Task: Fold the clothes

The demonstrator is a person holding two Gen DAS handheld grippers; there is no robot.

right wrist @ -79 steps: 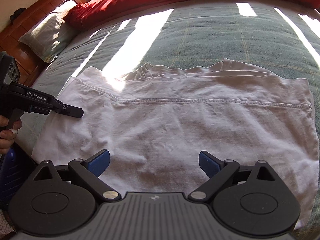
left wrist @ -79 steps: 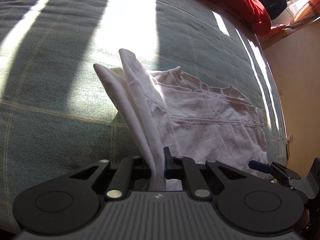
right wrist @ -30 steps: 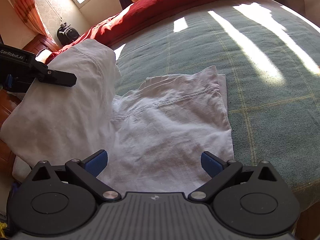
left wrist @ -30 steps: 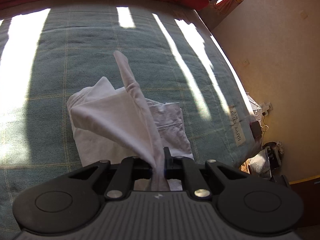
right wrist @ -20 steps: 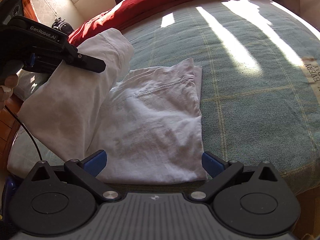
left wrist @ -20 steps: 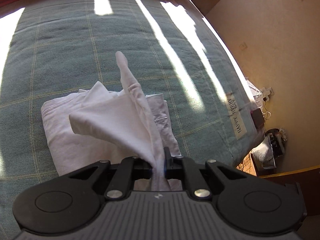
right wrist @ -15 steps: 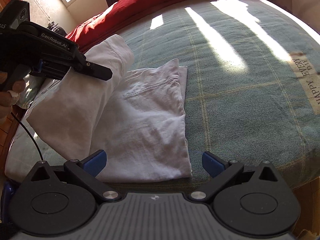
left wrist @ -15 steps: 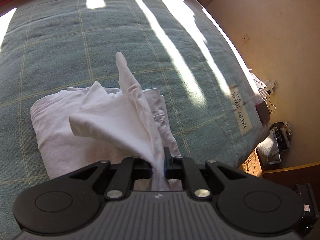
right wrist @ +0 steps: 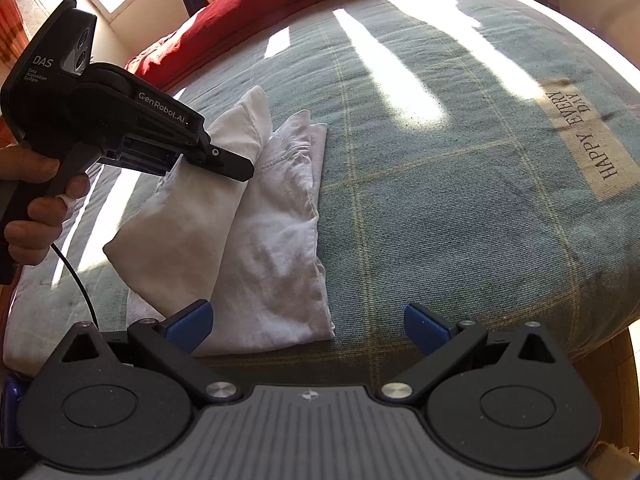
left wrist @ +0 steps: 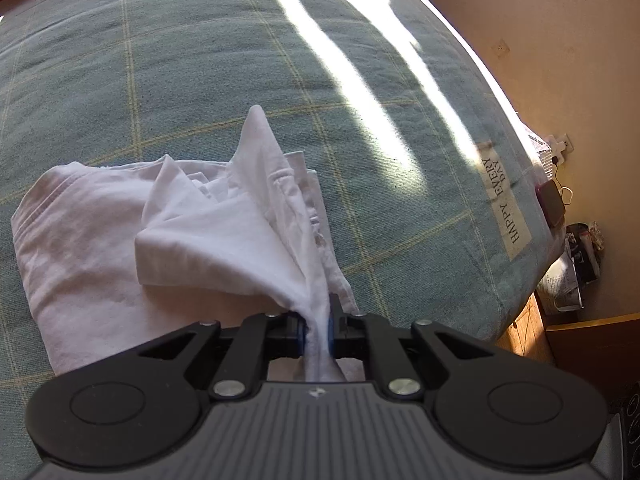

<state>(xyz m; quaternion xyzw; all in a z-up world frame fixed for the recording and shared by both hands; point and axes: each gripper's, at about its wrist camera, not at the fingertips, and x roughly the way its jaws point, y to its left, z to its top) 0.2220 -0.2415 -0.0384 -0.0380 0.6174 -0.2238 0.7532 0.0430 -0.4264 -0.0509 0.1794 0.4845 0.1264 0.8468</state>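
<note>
Lettering reading "HAPPY EVERY DAY" is seen on a pale label (right wrist: 588, 140) sewn to the green checked bedspread (right wrist: 440, 200); "GenRobot.AI" and "DAS" are printed on the left tongs (left wrist: 317, 334), which are clamped on a lifted fold of the white garment (left wrist: 120, 248). The garment lies part-folded near the bed's edge. The right tongs (right wrist: 306, 326) are held wide apart, empty, above the garment's near edge.
</note>
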